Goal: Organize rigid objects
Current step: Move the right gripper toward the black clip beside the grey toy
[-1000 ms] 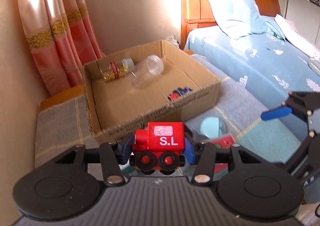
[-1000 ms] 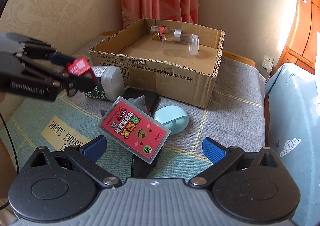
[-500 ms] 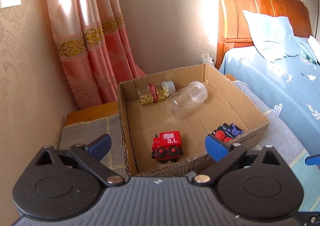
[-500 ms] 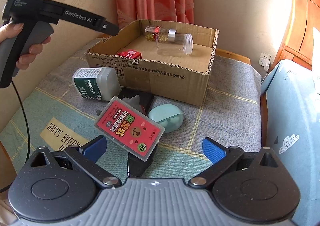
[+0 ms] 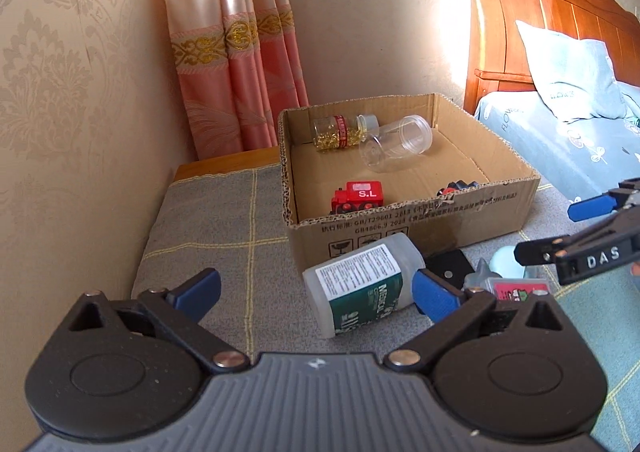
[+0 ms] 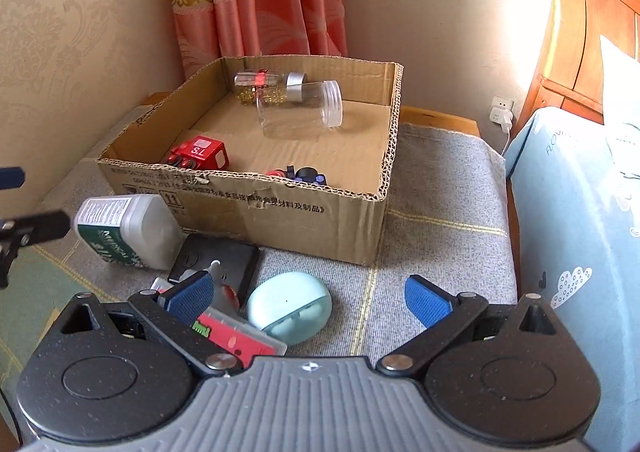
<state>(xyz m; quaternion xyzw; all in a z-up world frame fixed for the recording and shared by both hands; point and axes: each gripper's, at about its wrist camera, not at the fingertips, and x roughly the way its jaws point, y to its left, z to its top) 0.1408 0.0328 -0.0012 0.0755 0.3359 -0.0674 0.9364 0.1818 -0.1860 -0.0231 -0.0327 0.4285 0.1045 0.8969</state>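
Bedroom corner with patterned wallpaper, a pink curtain [image 5: 236, 52] and a wooden headboard [image 5: 548, 12] beside a blue-sheeted bed [image 5: 580, 156]. Grey checked cloth [image 5: 224, 228] over a low surface, bearing an open cardboard box [image 6: 280, 208]. Inside the box: a red toy train [image 5: 358, 196] marked "S.L" near the front wall, a dark blue toy [image 6: 306, 174] close to that same wall further along, a clear empty jar [image 6: 298, 112] on its side, and a small jar of gold bits [image 5: 342, 128] with a red band, touching the clear one at the back. Outside, just against the box front: a white medical bottle [image 5: 362, 290] lying on its side, a black flat item [image 6: 220, 260], a pale blue rounded case [image 6: 290, 306], and a red card case [image 6: 236, 336] partly hidden behind the right gripper's finger. Left gripper [image 5: 316, 292] spread wide, jaws just opened, nothing between the pads, hovering over the cloth beside the bottle. Right gripper [image 6: 308, 298] likewise spread and empty, poised above the blue case, left pad near the red card case without clear contact.
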